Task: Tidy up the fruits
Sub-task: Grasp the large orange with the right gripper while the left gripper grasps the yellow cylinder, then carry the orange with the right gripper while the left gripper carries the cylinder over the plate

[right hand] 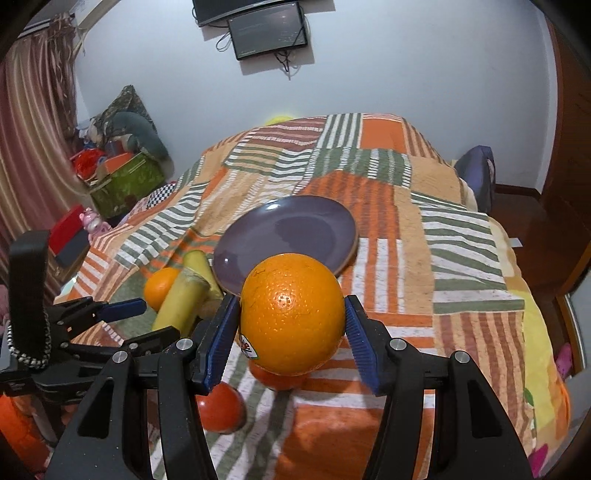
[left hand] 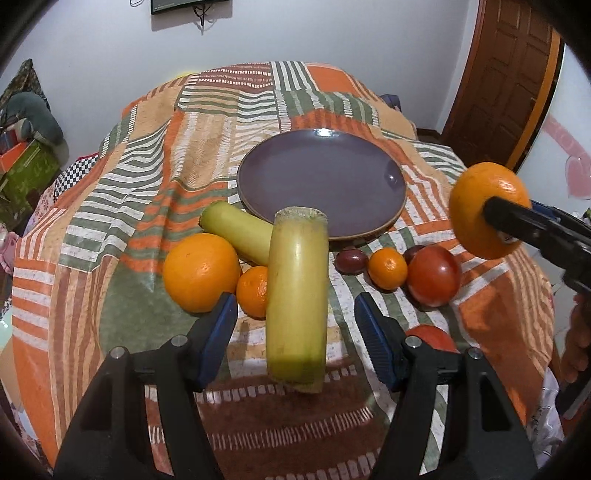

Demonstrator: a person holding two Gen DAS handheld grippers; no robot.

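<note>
A purple plate (left hand: 321,177) lies empty on the patchwork cloth; it also shows in the right wrist view (right hand: 288,232). In front of it lie two yellow-green bananas (left hand: 297,302), a big orange (left hand: 201,271), two small tangerines (left hand: 388,267), two dark plums (left hand: 350,260) and red tomatoes (left hand: 434,275). My left gripper (left hand: 295,325) is open, its pads on either side of the near banana, not touching it. My right gripper (right hand: 291,325) is shut on a large orange (right hand: 291,314) with a sticker, held above the cloth to the right of the fruit pile (left hand: 487,208).
The table (right hand: 461,258) is draped in an orange, green and white cloth. Boxes and clutter (right hand: 122,177) stand at the far left. A wooden door (left hand: 502,77) is at the right. A screen (right hand: 266,31) hangs on the back wall.
</note>
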